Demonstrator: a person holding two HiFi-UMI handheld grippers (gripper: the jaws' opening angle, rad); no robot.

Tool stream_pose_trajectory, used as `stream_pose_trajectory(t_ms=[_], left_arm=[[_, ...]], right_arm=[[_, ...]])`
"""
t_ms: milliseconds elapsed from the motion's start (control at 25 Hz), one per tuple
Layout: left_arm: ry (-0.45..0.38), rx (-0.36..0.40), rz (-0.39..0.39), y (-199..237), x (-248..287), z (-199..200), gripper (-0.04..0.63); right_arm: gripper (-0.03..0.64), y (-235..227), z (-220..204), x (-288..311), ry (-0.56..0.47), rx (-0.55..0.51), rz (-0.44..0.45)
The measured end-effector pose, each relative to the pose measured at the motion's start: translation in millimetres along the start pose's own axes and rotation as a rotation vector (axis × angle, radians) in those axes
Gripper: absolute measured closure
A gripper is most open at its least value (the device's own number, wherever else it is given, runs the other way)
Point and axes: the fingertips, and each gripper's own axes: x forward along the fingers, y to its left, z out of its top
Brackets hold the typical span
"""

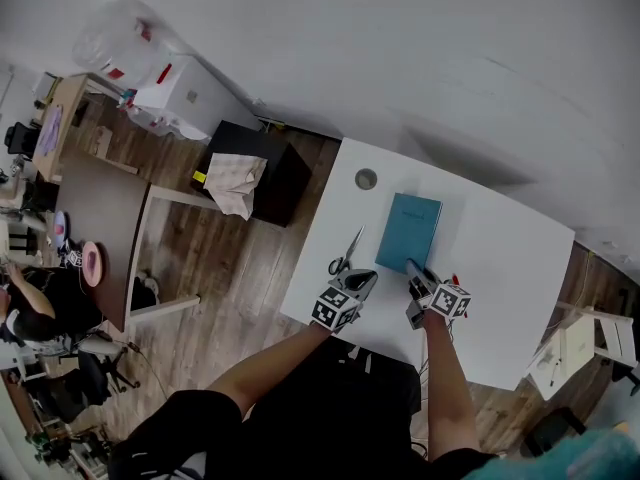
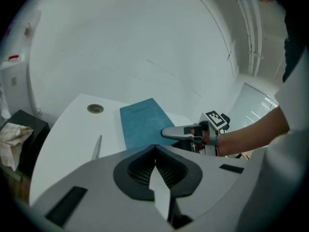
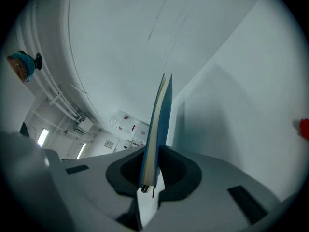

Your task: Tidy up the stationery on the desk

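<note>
Head view: notebook (image 1: 408,232) sits centre frame on the white counter (image 1: 520,268). Right tool (image 1: 413,268) bites its near edge, forearm low and reaching forward. Left tool (image 1: 364,281) is just left of it, beside the scissors (image 1: 347,255).

Left gripper view: left tool (image 2: 155,150) is clenched on nothing, angled down over the counter.

Right gripper view: right tool (image 3: 153,158) is clamped on the notebook, seen edge-on; can't tell whether it's lifted clear. It's likely light and thin with a slick cover, so it should sag from one edge. A deeper bite near the spine looks safer.
</note>
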Motion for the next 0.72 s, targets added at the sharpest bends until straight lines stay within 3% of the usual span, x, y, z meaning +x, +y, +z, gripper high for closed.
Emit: stream_pose_trajectory(t_ms=[360, 720], left_arm=[[-0.030, -0.010, 0.039, 5, 11, 14, 0.581], [-0.027, -0.033, 0.035, -2, 11, 5, 0.581]], right_arm=[[0.555, -31, 13, 22, 0.039, 0.100, -0.039], [0.552, -54, 7, 24, 0.069, 0.178, -0.193]])
